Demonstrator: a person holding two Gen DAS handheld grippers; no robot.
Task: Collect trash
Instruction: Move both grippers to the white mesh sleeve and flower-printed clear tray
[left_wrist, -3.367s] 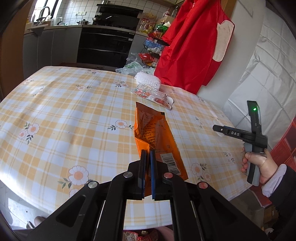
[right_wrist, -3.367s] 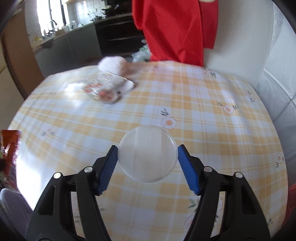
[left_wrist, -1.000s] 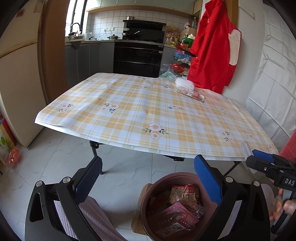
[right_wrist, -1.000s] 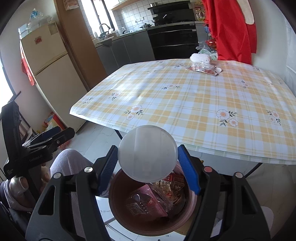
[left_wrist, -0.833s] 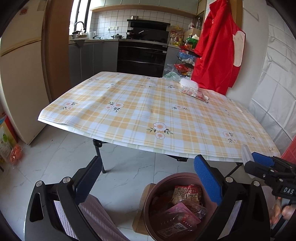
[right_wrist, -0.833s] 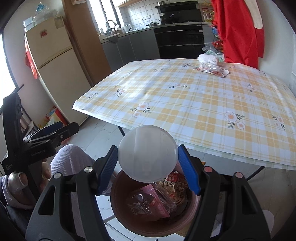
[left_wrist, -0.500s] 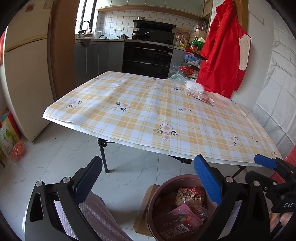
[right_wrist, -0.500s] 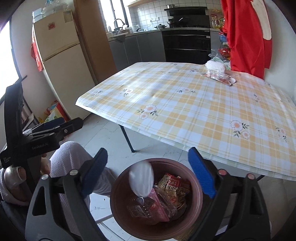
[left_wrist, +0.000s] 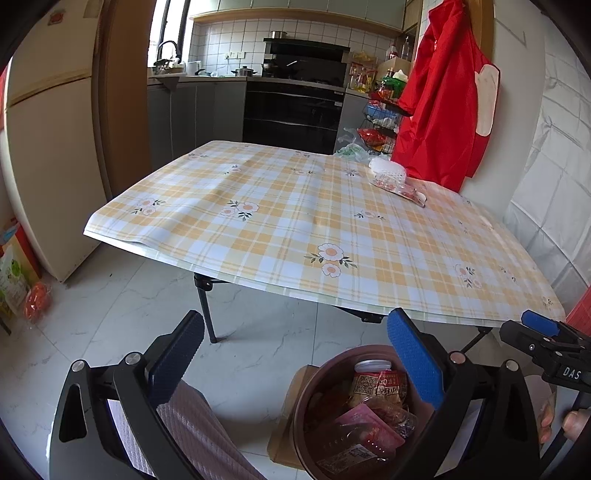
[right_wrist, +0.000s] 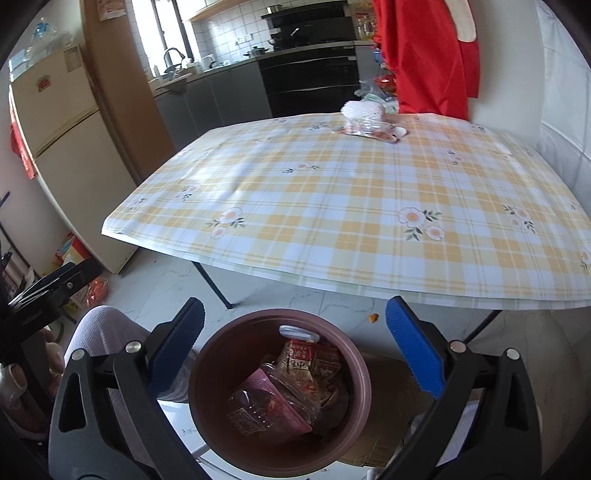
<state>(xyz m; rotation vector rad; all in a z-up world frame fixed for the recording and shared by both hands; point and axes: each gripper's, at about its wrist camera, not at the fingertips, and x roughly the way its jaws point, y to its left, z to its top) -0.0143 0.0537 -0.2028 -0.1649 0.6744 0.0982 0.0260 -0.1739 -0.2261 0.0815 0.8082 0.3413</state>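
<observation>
Bin (right_wrist: 354, 424) of printed wrappers (right_wrist: 314, 365), "DAS" on right gripper (left_wrist: 546, 334), jaws opening empty, left gripper (left_wrist: 295, 354) jaws wide.

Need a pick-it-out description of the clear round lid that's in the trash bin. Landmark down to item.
Find the yellow plaid table; on the floor just off its near edge stands a brown round bin. The clear lid leans against the bin's inner wall on the table side, above the wrappers. It is the only pale, see-through disc there; the rest is red and printed packaging.
</observation>
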